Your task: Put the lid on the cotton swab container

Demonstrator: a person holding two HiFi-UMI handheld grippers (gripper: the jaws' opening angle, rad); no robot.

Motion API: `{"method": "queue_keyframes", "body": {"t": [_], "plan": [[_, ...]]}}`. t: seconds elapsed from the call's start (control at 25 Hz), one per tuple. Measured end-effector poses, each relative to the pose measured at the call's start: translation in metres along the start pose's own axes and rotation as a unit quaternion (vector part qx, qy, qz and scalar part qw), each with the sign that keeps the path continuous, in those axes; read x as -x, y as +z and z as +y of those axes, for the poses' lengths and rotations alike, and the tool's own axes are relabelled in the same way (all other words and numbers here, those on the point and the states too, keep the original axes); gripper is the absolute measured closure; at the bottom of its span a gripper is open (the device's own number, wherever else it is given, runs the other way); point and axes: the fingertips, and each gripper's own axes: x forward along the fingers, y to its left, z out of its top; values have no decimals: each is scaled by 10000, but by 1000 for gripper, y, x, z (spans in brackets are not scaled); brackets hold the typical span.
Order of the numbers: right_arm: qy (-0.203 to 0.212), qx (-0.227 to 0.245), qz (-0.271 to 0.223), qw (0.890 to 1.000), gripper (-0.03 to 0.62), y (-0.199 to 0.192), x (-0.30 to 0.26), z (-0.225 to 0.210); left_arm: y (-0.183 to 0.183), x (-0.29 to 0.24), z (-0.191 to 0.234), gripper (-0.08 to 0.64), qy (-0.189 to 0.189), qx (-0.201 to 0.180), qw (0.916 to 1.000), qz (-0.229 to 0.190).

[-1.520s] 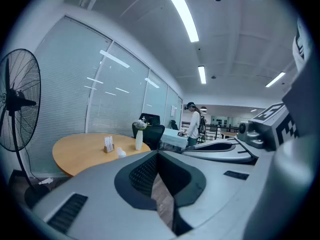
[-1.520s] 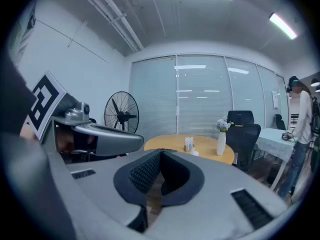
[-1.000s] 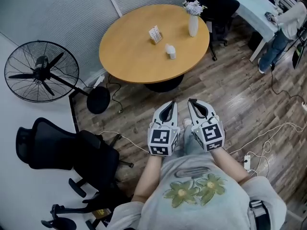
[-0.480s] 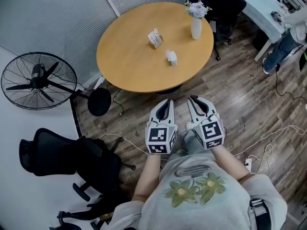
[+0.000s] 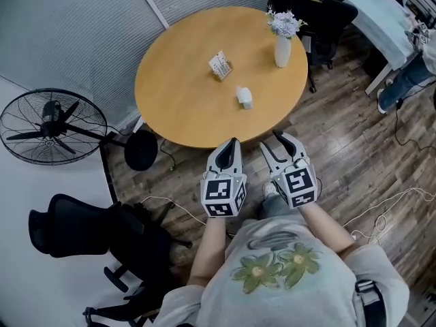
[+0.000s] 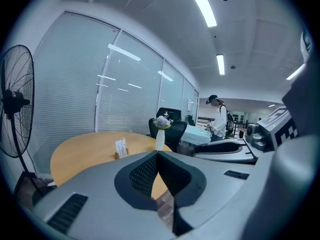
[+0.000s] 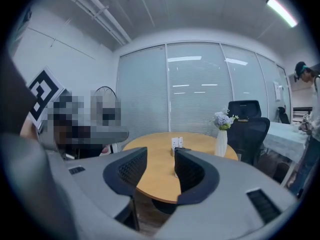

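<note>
- Head view: your left gripper (image 5: 232, 144) and right gripper (image 5: 278, 139) are side by side over the wood floor (image 5: 347, 148), just short of the near edge of the round bench (image 5: 184, 87). The cotton swab container (image 5: 244, 97) is a small white thing near the middle of the bench, well apart from both grippers. It is too small to tell whether its lid is on. A card holder (image 5: 219, 65) and a vase of flowers (image 5: 283, 45) stand farther back.
- Left gripper view: your fingers (image 6: 144, 173) are clenched tip to tip with nothing between them. The bench lies beyond.
- Right gripper view: your fingers (image 7: 131, 170) have just been opening. They stand released, and only the bench top shows in the gap.
</note>
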Motion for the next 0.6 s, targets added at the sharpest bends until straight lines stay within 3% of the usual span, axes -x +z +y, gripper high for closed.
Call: {"method": "queue_keyframes", "body": {"t": [0.12, 0.2, 0.48, 0.6], "plan": [[87, 29, 70, 9999, 410, 0, -15, -13, 7, -16, 5, 563, 97, 60, 9999, -48], [152, 31, 125, 9998, 370, 0, -26, -22, 12, -28, 8, 548, 112, 133, 9998, -104], [404, 131, 217, 9989, 352, 0, -54, -47, 19, -66, 11, 401, 134, 220, 9996, -107], [480, 168, 289, 9983, 336, -4, -63, -55, 20, -77, 14, 390, 192, 276, 9994, -93]]}}
